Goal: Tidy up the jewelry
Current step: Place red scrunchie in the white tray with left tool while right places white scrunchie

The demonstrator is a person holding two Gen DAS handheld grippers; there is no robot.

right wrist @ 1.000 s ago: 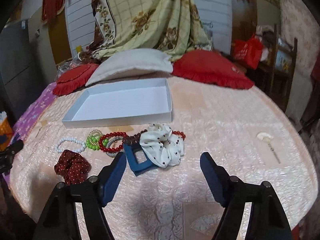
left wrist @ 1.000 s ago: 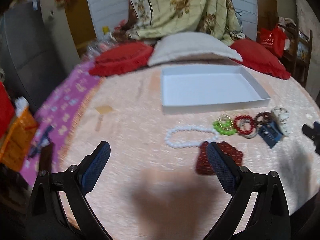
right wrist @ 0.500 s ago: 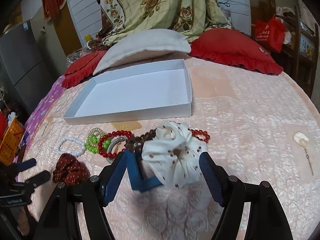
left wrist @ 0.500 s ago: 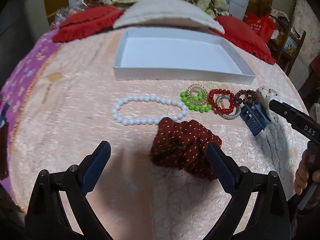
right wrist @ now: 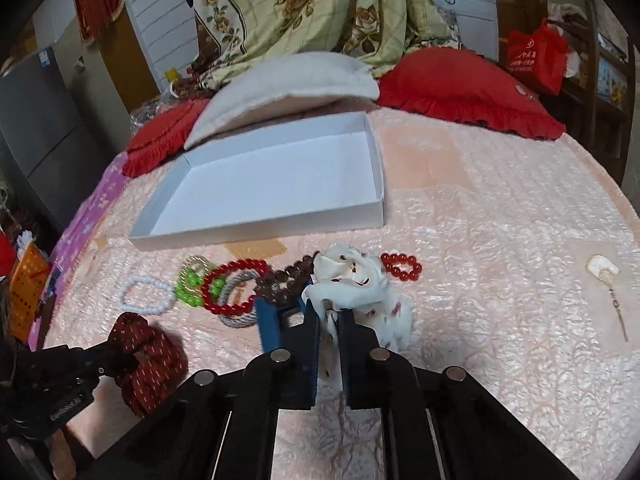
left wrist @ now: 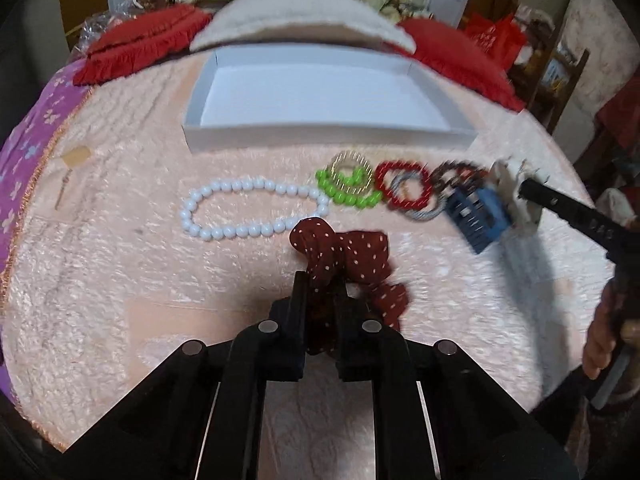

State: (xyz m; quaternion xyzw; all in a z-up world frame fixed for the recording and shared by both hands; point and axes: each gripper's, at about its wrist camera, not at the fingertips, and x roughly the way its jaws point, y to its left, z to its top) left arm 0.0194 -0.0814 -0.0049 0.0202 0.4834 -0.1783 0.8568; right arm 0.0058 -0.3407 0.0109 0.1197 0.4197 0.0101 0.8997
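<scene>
Scrunchies pinched for lifting off the bed: left hand-held gripper (left wrist: 322,280) clamped on dark red scrunchie (left wrist: 348,252), right hand-held gripper (right wrist: 329,314) clamped on white scrunchie (right wrist: 356,280); white box (right wrist: 380,208) beyond, awaiting both.

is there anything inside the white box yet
No, the white box shows only its bare white floor, while the bracelets and scrunchies all lie on the bedspread in front of it.
</scene>
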